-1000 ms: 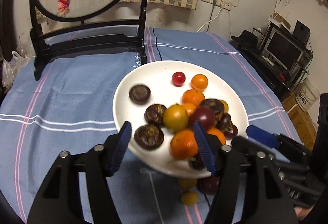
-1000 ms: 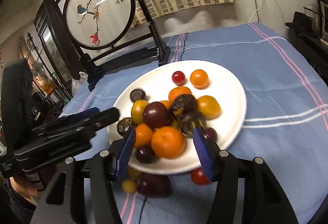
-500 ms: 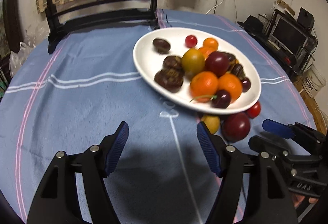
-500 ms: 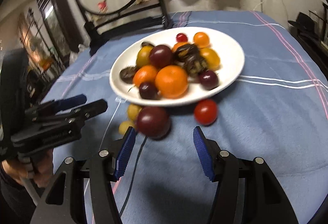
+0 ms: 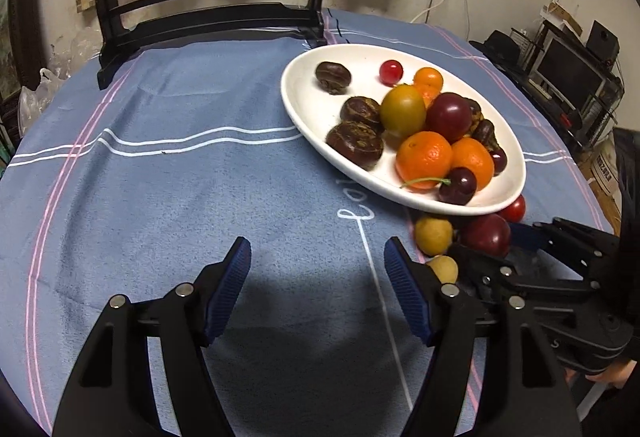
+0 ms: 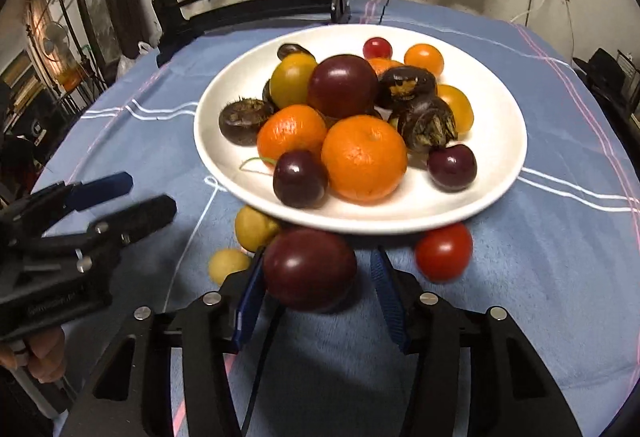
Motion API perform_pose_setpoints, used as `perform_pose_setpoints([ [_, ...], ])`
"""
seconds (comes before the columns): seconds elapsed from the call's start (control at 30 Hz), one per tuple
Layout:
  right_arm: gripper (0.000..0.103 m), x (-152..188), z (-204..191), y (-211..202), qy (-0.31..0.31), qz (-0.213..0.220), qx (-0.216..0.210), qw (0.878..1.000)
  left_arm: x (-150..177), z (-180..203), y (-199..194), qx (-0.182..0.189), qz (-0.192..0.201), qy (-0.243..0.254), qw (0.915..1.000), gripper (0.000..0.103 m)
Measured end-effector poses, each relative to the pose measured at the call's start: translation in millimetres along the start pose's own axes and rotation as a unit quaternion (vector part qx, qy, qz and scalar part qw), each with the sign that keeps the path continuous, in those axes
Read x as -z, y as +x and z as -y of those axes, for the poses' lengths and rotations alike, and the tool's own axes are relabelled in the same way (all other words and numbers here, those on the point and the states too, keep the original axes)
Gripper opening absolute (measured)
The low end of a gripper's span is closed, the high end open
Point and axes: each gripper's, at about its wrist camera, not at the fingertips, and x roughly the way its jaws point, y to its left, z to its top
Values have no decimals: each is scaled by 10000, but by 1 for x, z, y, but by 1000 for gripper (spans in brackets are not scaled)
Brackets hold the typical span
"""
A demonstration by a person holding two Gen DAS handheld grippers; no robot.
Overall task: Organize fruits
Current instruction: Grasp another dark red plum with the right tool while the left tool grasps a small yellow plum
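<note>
A white plate (image 6: 500,173) heaped with fruit sits on the counter's blue striped cloth (image 5: 160,197) — oranges, dark plums, cherries, chestnut-like brown pieces and small tomatoes. Four fruits lie on the cloth just off the plate's near rim: a dark red plum (image 6: 309,269), a red tomato (image 6: 443,252) and two small yellow fruits (image 6: 256,228).

The right hand-held gripper (image 6: 316,297) has its blue pads on either side of the plum, jaws spread about as wide as the fruit; the left pad is at its side, the right pad shows a gap, so a firm hold cannot be told.

The left hand-held gripper (image 5: 318,289) is wide apart and holds nothing — it hovers over bare cloth, to the left of the loose fruits.
</note>
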Motion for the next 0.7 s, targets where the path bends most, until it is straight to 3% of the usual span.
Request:
perform_pose_setpoints([
  [0.5,41,33,45,-41,830,422,-74,9956,10,30,0,283,-117,426,9986,68],
  [0.7,41,35,50,-47,850,502,18,9951,12,43,-1,297,-187,479,9982,68],
])
